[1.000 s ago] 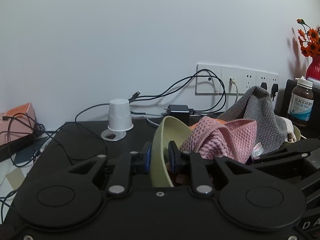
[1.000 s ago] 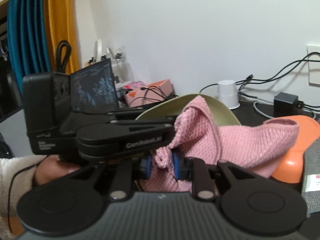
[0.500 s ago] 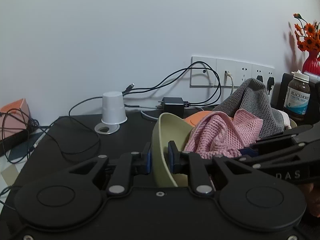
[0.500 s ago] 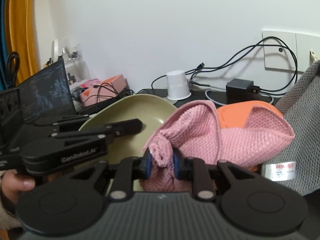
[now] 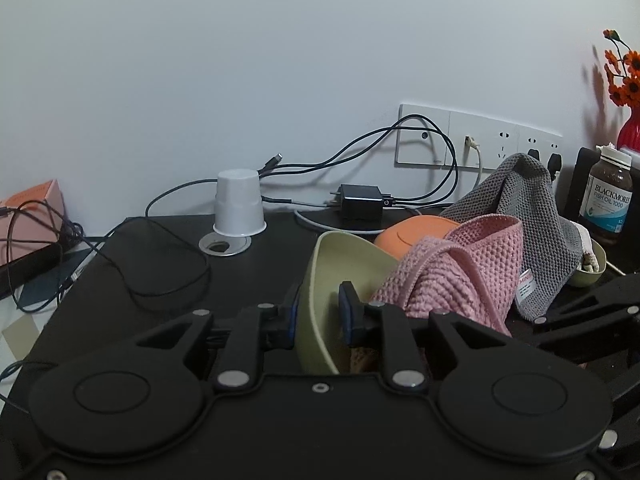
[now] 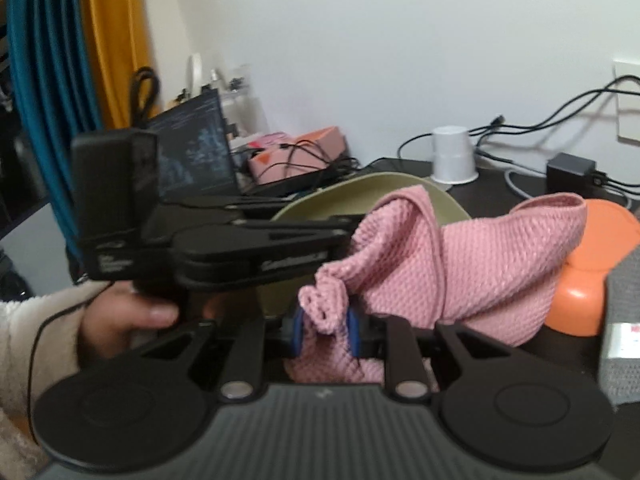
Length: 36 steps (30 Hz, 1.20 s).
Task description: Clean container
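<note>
Left wrist view: the green bowl (image 5: pixel 344 264) is clamped by its rim in the left gripper (image 5: pixel 320 314) at lower centre, tipped on edge, its hollow facing right.

Right wrist view: the pink cloth (image 6: pixel 460 264) is pinched in the right gripper (image 6: pixel 325 330); the bowl's hollow lies upper left of it, just behind the cloth.

Bare black desk (image 5: pixel 168 280) lies left of the bowl (image 5: pixel 344 256); cloths (image 5: pixel 532 216) crowd its right

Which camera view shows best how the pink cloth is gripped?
The right wrist view: the right hand-held gripper pinches a bunched fold of the pink cloth between its pads. The left wrist view shows the cloth only draped beside the green bowl.
</note>
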{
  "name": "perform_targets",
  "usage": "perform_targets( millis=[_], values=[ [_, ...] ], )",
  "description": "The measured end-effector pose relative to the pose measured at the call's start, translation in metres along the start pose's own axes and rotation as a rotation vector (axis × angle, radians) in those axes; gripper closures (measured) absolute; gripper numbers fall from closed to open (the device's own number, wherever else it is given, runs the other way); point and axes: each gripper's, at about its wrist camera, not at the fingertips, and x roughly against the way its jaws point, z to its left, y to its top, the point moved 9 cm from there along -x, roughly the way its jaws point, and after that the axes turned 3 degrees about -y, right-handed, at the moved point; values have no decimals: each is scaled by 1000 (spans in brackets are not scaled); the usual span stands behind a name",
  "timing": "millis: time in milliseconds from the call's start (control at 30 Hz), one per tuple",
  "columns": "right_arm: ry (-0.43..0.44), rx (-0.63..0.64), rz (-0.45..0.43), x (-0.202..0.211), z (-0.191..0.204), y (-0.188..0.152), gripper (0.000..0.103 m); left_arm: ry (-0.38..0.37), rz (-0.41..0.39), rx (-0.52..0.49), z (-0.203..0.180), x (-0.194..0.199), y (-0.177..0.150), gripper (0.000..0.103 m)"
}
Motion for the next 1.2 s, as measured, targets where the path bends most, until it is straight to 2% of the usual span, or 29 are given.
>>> perform_targets(
  millis=[133,367,467,767,900,1100,1200],
  values=[
    [-21,-14,-3,1,-4,1,83,10,-8,-22,-3,2,-1,84],
    [-205,-91,-28,4,-42,8,83,-6,-5,-46,-12,3,-2,84],
    [-244,-128,-41,6,-56,8,83,-6,-2,-49,-12,2,-4,84],
    [-192,-123,-34,5,-51,5,83,3,-7,-60,-11,3,-2,84],
    [-136,-117,-25,1,-40,5,83,23,-14,-57,-7,2,0,84],
    [-8,-43,-4,0,-13,2,83,34,-22,-32,1,3,3,84],
    [29,-11,1,0,-3,1,83,35,-21,-29,2,3,4,84]
  ],
)
